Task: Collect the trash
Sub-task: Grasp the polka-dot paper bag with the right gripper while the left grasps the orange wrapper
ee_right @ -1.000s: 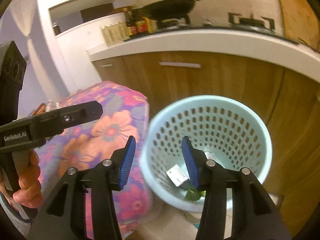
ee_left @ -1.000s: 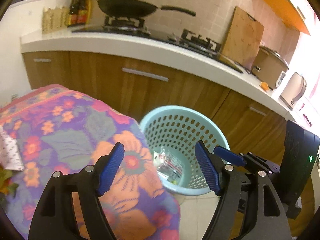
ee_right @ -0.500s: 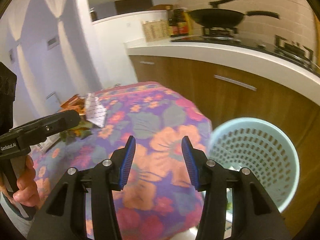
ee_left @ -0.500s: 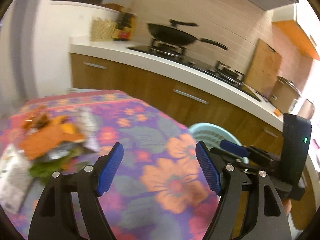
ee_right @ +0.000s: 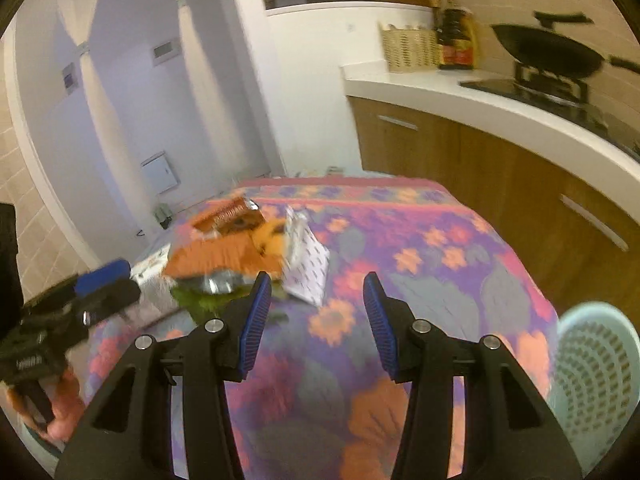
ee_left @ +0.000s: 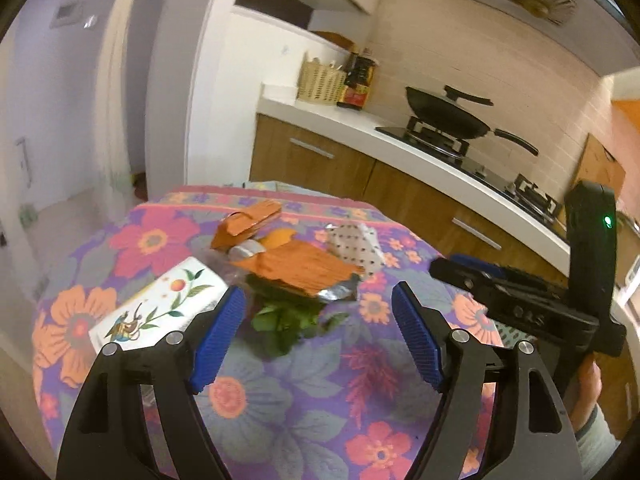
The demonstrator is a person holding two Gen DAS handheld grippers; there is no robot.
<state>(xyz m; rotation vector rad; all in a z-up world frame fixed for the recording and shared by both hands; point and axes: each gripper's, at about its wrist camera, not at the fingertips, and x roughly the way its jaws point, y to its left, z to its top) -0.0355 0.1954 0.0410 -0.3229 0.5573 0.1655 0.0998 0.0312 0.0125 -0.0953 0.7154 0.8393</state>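
Orange wrappers (ee_left: 296, 266) and green leaves (ee_left: 284, 320) lie heaped just ahead of the left claw (ee_left: 318, 332), released and empty. Right claw (ee_right: 316, 312) likewise released; blue basket (ee_right: 592, 364) to its right.

A white countertop (ee_left: 404, 136) tops wooden cabinets (ee_left: 320, 164) under a tiled wall (ee_left: 460, 60), beside pale lilac walls (ee_right: 132, 92).

Floral-clothed table (ee_left: 304, 412); orange wrappers (ee_left: 296, 266), green leaves (ee_left: 282, 322), white carton (ee_left: 160, 314)
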